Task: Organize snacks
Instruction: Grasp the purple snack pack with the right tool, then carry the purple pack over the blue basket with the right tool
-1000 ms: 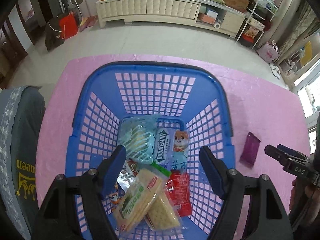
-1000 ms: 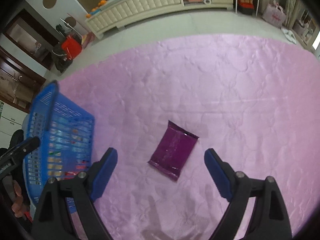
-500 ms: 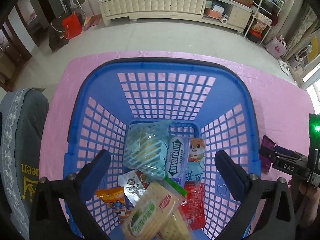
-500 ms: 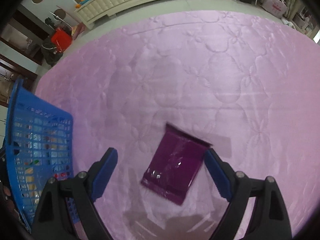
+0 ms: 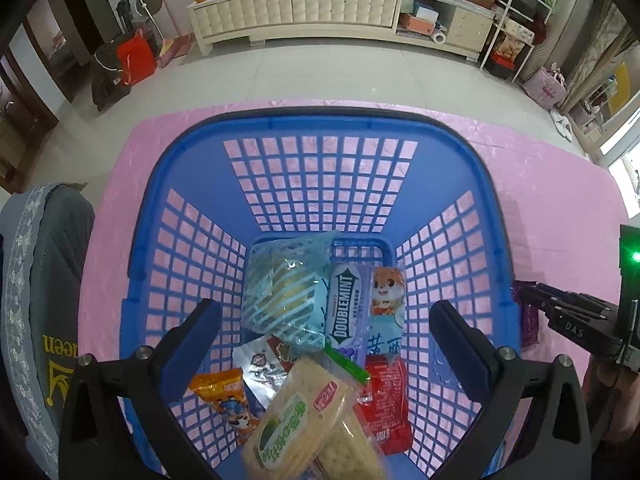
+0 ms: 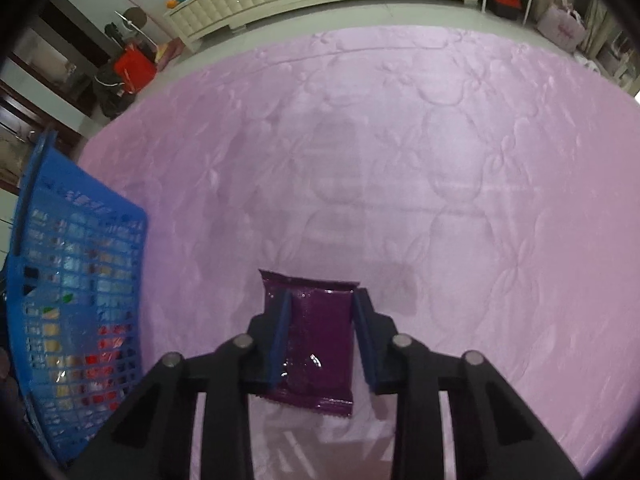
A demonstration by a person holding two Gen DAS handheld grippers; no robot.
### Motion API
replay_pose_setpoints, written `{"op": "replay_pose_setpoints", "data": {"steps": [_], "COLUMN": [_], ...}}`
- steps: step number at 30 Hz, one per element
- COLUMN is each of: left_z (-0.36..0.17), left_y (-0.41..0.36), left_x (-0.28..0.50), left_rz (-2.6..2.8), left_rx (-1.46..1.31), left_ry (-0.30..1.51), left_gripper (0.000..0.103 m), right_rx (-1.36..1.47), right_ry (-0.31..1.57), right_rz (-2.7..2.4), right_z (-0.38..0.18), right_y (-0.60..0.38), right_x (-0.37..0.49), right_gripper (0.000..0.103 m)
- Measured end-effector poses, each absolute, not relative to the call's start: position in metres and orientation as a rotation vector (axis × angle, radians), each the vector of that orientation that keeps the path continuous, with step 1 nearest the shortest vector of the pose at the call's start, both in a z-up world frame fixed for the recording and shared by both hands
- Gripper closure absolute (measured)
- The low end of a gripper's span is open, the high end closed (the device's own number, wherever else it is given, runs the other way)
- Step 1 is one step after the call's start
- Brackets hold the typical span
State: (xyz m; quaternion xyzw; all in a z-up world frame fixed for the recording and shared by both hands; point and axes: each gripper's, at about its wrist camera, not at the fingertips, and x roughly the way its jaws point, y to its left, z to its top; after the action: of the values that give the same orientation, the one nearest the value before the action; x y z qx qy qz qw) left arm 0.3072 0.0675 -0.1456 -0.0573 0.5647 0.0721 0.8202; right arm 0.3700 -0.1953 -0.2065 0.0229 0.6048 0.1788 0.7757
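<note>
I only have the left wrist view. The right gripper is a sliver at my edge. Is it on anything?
Observer: Yes. The right gripper has its fingers closed on both sides of a purple packet.
Operator: Lifted yet?
Observer: Cannot tell; the packet looks flat against the pink cloth.
Operator: Anything else loose out there?
Observer: No other snack shows on the cloth. The blue basket stands to the packet's left, apart from it.
</note>
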Motion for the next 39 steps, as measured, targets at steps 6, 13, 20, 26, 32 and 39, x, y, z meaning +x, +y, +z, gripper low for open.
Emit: {"op": "replay_pose_setpoints", "data": {"steps": [6, 13, 20, 26, 32, 39], "left_z": [-0.130, -0.102, -0.067, -0.053, -0.050, -0.060], "left_y": [0.062, 0.063, 0.078, 0.094, 0.119, 0.145], "left_x": [0.289, 0.264, 0.231, 0.217, 0.203, 0.199], "left_rz": [0.133, 0.109, 0.129, 0.123, 0.138, 0.153], "left_rx": [-0.116, -0.121, -0.127, -0.147, -0.170, -0.188], "left_ry": [1.179, 1.121, 1.016, 0.981, 0.953, 0.961], "left_gripper": [0.000, 0.000, 0.000, 0.000, 0.000, 0.000], "right_rx": [0.041, 0.067, 0.043, -0.001, -0.064, -0.133], "right_ry": [1.272, 1.198, 1.106, 1.040, 1.018, 1.024], "right_rz": [0.406, 0.445, 0.511, 0.570, 0.633, 0.646], "right_z": [-0.184, -0.129, -0.071, -0.037, -0.029, -0.043], "right_y": [-0.203, -0.211, -0.182, -0.138, -0.088, -0.043], "right_x": [0.345, 0.323, 0.308, 0.296, 0.292, 0.295], "right_gripper": [0.068, 0.068, 0.068, 0.068, 0.067, 0.067]}}
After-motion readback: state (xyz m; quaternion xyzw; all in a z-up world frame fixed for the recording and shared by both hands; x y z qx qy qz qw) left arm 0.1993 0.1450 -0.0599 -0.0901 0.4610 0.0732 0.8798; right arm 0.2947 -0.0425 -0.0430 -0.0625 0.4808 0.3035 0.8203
